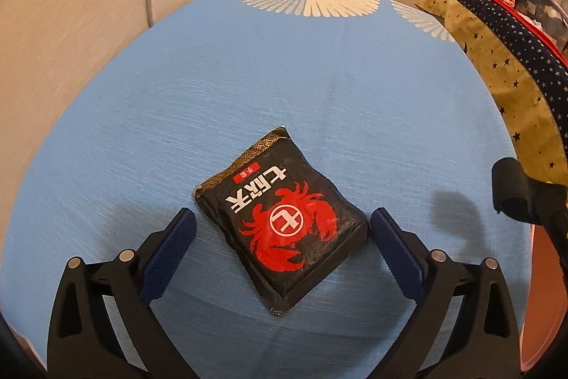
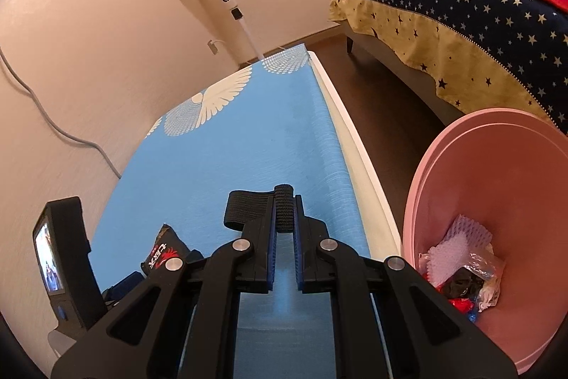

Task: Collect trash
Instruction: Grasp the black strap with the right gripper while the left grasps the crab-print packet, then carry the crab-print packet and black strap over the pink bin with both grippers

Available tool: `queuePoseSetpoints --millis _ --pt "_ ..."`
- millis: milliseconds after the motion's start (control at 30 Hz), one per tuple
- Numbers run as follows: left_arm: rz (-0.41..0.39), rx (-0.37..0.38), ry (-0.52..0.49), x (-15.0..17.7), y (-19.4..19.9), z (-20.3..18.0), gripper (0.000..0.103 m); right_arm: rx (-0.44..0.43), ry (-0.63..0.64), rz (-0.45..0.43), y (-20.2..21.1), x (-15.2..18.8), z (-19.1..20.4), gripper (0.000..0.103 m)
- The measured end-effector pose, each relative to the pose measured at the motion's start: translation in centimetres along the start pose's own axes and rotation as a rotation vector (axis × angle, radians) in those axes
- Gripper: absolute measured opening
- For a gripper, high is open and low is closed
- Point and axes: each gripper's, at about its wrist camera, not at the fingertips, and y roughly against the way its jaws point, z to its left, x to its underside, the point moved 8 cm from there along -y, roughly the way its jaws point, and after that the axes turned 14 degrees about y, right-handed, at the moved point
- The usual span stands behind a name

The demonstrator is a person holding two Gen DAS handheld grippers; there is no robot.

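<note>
A black snack bag (image 1: 280,222) with a red crab on it lies flat on the blue table cloth (image 1: 248,77), turned a bit crooked. The left gripper (image 1: 283,228) hangs over it with its jaws spread wide, one blue pad (image 1: 170,254) on each side of the bag, and the pads do not press on it. The bag looks puffy and light, so I think it will squash and crinkle when squeezed. Its skin looks shiny, so it may slip. A good place to grab looks like the fat middle, across the short way, where the jaws already sit. The flat sealed ends are thin and could slide out. The right gripper (image 2: 284,226) has its jaws pressed almost together, pinching a black ribbed strap (image 2: 284,212) that curls over to one side. The strap looks soft and floppy, so it will dangle. A pink bin (image 2: 497,183) stands just beside the table, low on the right, with crumpled wrappers and other trash (image 2: 461,269) already inside
</note>
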Motion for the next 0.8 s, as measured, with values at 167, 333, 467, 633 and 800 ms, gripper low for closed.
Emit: queuePoseSetpoints --millis 167,333,467,633,800 --pt "-0.025 0.002 0.017 -0.1 0.7 1.0 0.073 -0.001 -0.002 -0.013 1.3 -0.1 0.1 0.009" --pt "-0.024 0.052 0.032 0.1 1.3 1.7 0.067 -0.001 0.016 -0.022 3.1 0.1 0.7 0.009" --pt "-0.033 0.08 0.055 0.6 2.2 2.6 0.066 -0.001 0.032 -0.029 4.5 0.3 0.9 0.009" --pt "-0.052 0.106 0.034 1.1 4.1 2.6 0.064 0.008 0.043 -0.038 6.5 0.7 1.0 0.009" --pt "-0.075 0.135 0.012 1.5 6.5 2.3 0.064 0.021 0.055 -0.052 8.9 1.0 1.0 0.009"
